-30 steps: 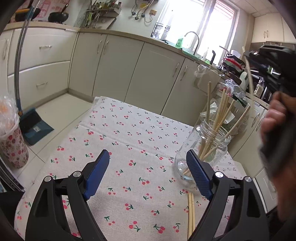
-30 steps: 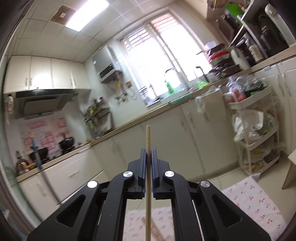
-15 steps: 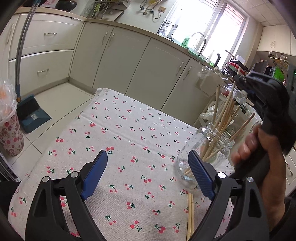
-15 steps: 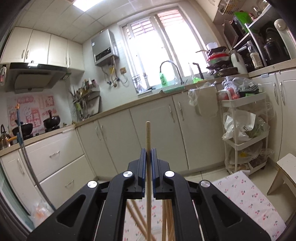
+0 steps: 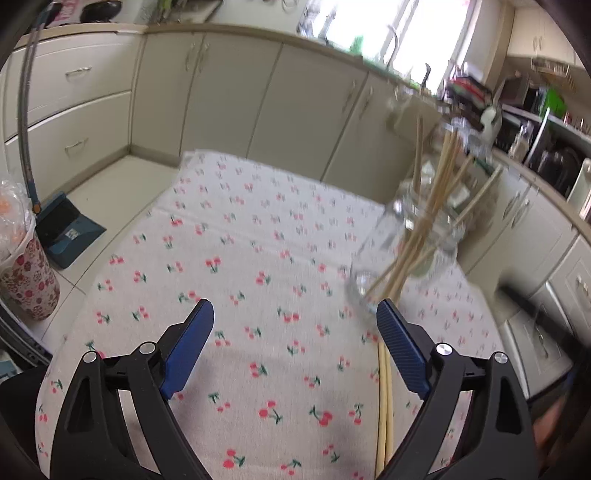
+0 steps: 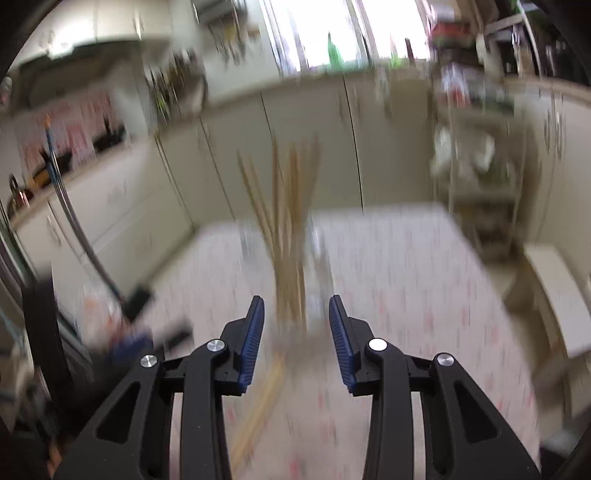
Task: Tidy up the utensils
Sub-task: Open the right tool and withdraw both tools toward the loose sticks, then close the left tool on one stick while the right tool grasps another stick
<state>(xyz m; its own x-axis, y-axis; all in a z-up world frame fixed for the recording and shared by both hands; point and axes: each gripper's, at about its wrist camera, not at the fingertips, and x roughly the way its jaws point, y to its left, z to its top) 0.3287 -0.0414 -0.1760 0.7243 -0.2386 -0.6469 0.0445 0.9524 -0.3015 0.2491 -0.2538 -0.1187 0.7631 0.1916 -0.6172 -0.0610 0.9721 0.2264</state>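
A: Task thing first, where are the chopsticks?

B: Most stand bundled in the glass jar (image 5: 406, 243), fanning out above its rim. Jar sits on the cherry-print tablecloth (image 5: 240, 258), toward the table's right edge in the left wrist view. The bundled chopsticks (image 5: 436, 192) lean at mixed angles, tips down at the jar bottom.

A: Any loose ones?

B: Two loose chopsticks (image 5: 384, 406) lie flat on the cloth, side by side, running from just in front of the jar toward the near edge. They pass under the left gripper's right finger.

A: Left gripper state?

B: Left gripper (image 5: 295, 343) is spread wide, nothing between the blue pads (image 5: 184, 350). It hovers over the cloth; the jar is just beyond its right fingertip.

A: Right gripper?

B: Right gripper (image 6: 296, 332) has its fingers apart, gap clear, holding nothing. That view is heavily motion-blurred. The bundle (image 6: 288, 229) shows straight ahead past the fingertips; the jar outline is barely readable. The loose pair (image 6: 258, 402) shows as a pale streak on the cloth below the left finger.

A: Surroundings?

B: Cream cabinets (image 5: 258, 110) run behind the table, bright window (image 5: 369, 22) above the counter. Blue dustpan (image 5: 68, 229) on the floor off the table's left edge, floral-print bin (image 5: 27, 284) beside it. White stool (image 6: 561, 295) off the table's right edge in the right wrist view, wire rack (image 6: 480, 166) behind it, contents too blurred to name.
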